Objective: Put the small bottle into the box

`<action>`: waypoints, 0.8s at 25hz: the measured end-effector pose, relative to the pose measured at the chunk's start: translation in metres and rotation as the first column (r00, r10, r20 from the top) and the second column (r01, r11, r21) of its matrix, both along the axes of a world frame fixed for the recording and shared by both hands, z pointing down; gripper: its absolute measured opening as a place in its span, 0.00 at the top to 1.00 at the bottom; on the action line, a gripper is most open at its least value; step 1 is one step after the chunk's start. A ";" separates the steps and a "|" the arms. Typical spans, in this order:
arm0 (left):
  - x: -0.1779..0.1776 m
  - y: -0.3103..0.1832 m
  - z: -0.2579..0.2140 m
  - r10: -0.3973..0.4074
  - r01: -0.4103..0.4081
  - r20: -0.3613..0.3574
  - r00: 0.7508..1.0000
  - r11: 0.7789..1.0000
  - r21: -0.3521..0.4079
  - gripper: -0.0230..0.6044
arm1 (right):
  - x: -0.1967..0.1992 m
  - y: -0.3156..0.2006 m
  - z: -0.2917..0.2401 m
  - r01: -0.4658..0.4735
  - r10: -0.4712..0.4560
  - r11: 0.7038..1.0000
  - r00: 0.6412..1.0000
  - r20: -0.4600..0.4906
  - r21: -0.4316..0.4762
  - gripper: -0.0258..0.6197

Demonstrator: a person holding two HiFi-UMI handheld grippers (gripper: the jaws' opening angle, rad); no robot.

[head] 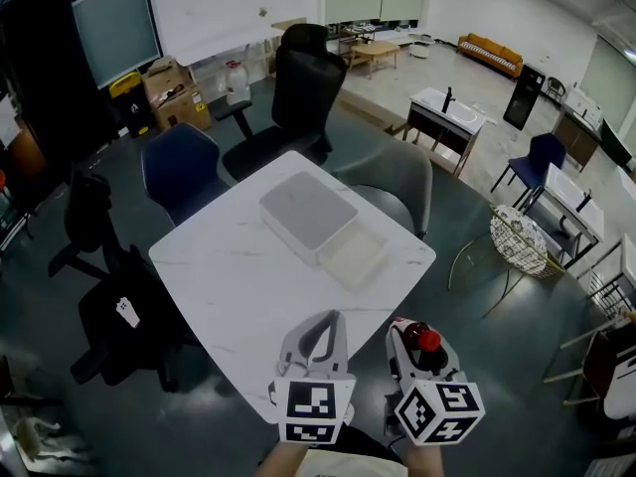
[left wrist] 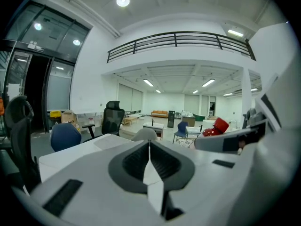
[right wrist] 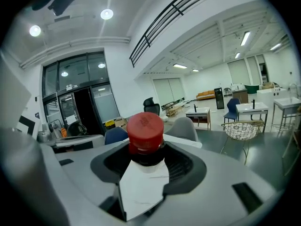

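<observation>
One small bottle, red cap lettering unreadable, clamped in right gripper, left gripper closed, empty

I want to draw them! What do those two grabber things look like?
Both are white plastic. The left gripper and right gripper each have two curved jaws lined with dark grey ribbed pads. At the back of each sits a cube with black-and-white square markers. No cables or sleeves show.
</observation>
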State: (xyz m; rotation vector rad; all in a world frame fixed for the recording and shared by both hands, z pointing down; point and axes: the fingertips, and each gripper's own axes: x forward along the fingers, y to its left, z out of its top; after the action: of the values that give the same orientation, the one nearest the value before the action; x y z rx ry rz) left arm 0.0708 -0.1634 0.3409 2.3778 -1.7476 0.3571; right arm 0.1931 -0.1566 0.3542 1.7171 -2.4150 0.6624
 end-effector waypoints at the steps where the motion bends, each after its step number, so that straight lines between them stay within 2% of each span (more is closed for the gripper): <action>1: 0.001 -0.004 0.003 -0.005 0.005 0.001 1.000 1.000 -0.009 0.93 | 0.001 -0.005 0.003 0.005 -0.005 1.000 1.000 0.001 -0.008 0.61; 10: -0.004 -0.042 0.021 -0.042 0.043 0.008 0.999 0.997 -0.058 0.93 | 0.002 -0.050 0.019 0.028 -0.028 0.998 1.000 0.006 -0.051 0.61; 20: -0.020 -0.118 0.035 -0.049 0.049 -0.006 0.999 0.994 -0.094 0.93 | -0.016 -0.129 0.029 0.044 -0.045 0.996 0.999 -0.016 -0.080 0.61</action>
State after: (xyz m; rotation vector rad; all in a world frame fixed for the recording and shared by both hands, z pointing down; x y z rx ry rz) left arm 0.0512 -0.2811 0.3757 2.2641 -1.7418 0.4120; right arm 0.1775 -0.2857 0.3830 1.6273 -2.3737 0.7241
